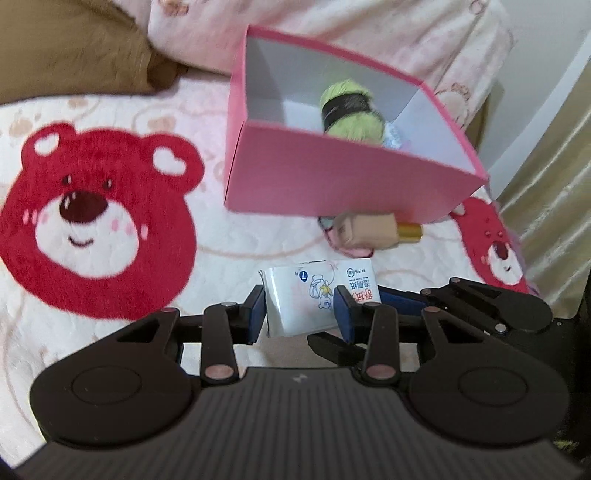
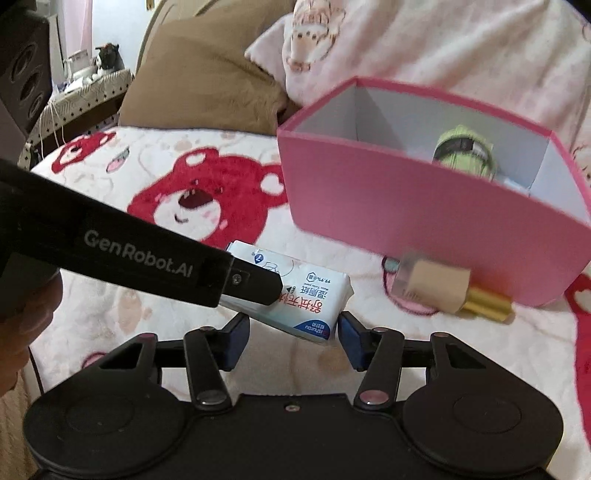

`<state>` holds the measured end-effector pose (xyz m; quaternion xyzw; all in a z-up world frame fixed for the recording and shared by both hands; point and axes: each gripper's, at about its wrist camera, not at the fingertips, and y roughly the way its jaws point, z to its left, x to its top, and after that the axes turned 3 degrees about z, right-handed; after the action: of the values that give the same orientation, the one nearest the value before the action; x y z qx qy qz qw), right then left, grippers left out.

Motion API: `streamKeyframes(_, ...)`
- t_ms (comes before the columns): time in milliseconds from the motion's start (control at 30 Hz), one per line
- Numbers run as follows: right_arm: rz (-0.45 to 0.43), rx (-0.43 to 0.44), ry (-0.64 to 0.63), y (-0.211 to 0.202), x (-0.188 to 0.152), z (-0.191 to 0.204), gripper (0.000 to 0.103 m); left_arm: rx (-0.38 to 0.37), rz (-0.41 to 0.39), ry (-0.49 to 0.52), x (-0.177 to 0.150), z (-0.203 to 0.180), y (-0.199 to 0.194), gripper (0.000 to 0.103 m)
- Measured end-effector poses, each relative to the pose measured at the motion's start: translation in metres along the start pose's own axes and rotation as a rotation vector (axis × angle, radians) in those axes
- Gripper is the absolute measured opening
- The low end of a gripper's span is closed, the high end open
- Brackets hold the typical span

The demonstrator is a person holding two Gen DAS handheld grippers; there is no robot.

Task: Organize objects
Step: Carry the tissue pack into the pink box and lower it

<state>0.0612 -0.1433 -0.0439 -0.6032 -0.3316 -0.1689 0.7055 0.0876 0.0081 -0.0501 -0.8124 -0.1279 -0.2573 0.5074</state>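
Observation:
A white tissue pack (image 1: 314,295) with red and blue print is held between the pads of my left gripper (image 1: 301,314), just above the bear-print blanket. In the right wrist view the same pack (image 2: 295,295) sits just ahead of my right gripper (image 2: 293,334), which is open with the pack's near end between its fingertips; the left gripper's black finger (image 2: 251,280) lies across the pack. An open pink box (image 1: 332,173) stands behind, holding a green yarn ball (image 1: 349,110). A beige bottle with a gold cap (image 1: 373,229) lies in front of the box.
A brown pillow (image 1: 74,48) and a pink bear-print pillow (image 1: 332,22) lie at the back. A curtain (image 1: 554,184) hangs at the right. In the right wrist view a side table with small items (image 2: 85,85) stands at the far left.

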Motion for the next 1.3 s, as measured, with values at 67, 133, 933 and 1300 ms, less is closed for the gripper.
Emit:
streamKeyframes(67,-0.016,0.007,0.002,-0.008,0.004,-0.001,0.058,0.003,-0.024,0.027,0.003,-0.005,-0.008,0.038)
streamKeyframes(133,-0.028,0.006,-0.006,-0.014,0.009,-0.001,0.058,-0.001,-0.042,0.037,0.005,-0.008,-0.016,0.037)
streamKeyframes(933,-0.039,-0.019,-0.214,-0.035,0.135,-0.044,0.057,0.089,-0.010,0.082,0.137,-0.046,-0.036,0.038)
streamKeyframes(1300,0.098,0.152,0.043,0.056,0.157,-0.128,0.039,0.176,0.105,-0.028,0.189,-0.025,0.053,0.038)
